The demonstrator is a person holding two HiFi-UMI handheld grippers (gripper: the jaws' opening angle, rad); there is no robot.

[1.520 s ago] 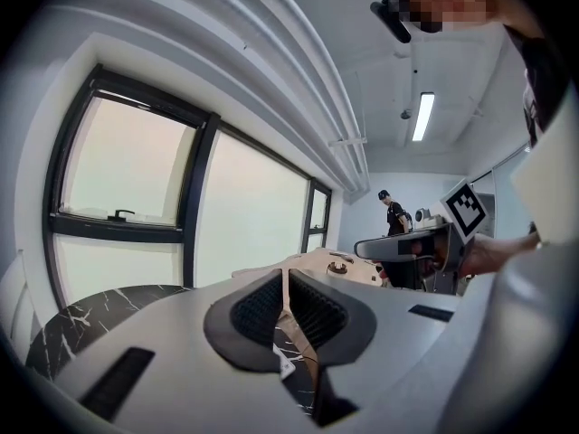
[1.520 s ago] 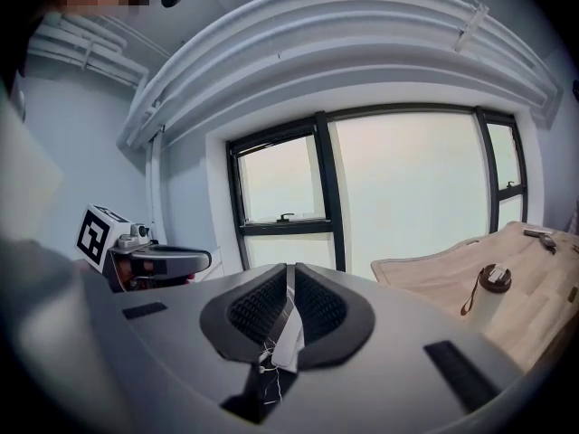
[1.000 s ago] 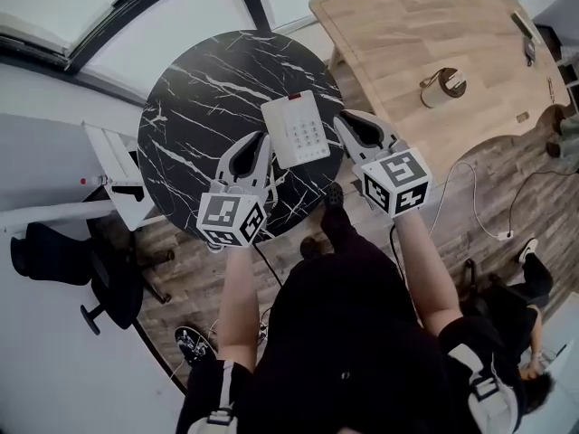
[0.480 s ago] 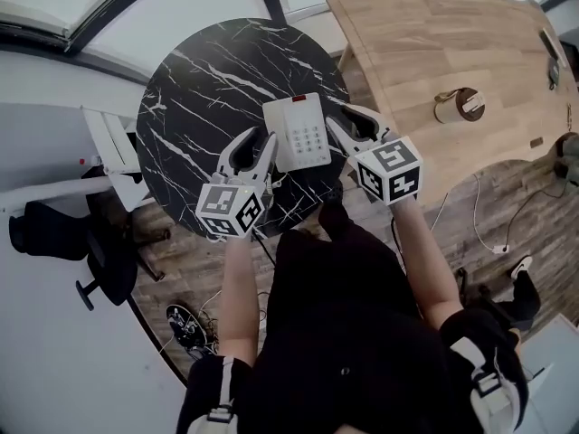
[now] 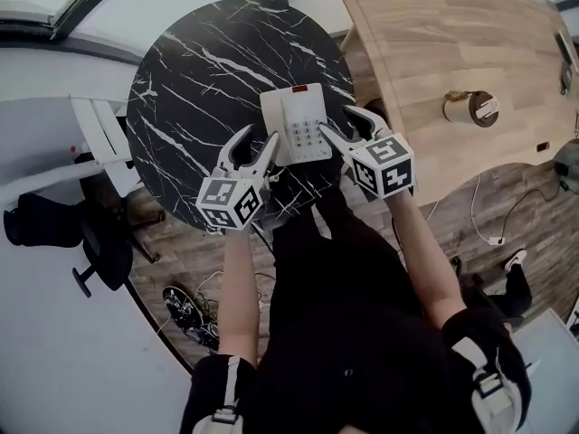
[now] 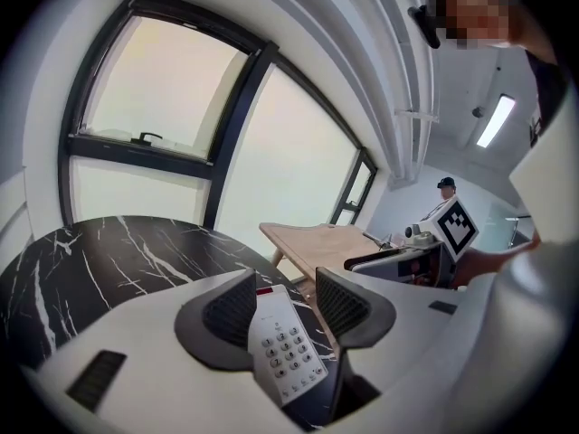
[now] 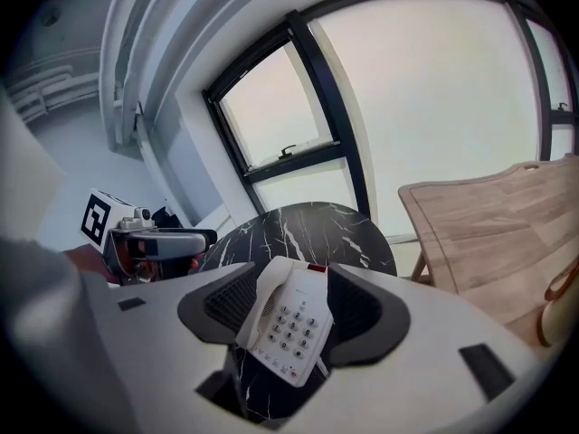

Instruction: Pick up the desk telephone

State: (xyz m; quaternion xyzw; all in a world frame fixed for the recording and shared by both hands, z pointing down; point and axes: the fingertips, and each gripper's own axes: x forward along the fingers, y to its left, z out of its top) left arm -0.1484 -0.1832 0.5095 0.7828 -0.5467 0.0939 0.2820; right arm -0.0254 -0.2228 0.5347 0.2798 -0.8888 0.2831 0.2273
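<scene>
The white desk telephone, with a grey keypad and a red strip at its far end, lies on the round black marble table near its front edge. My left gripper is at the phone's near left corner and my right gripper at its right side. The jaws of both are opening and no pad presses on anything. In the left gripper view the telephone shows in the gap of the left gripper, beyond its tips. In the right gripper view the telephone likewise lies just past the right gripper.
A pale wooden table stands to the right, with a small mug-like object on it. A white stand and a black office chair are at the left. Cables trail over the wood floor.
Both grippers have come down and closer to the telephone. Their jaws, shut a second ago, now stand apart. The phone has not moved on the table.
</scene>
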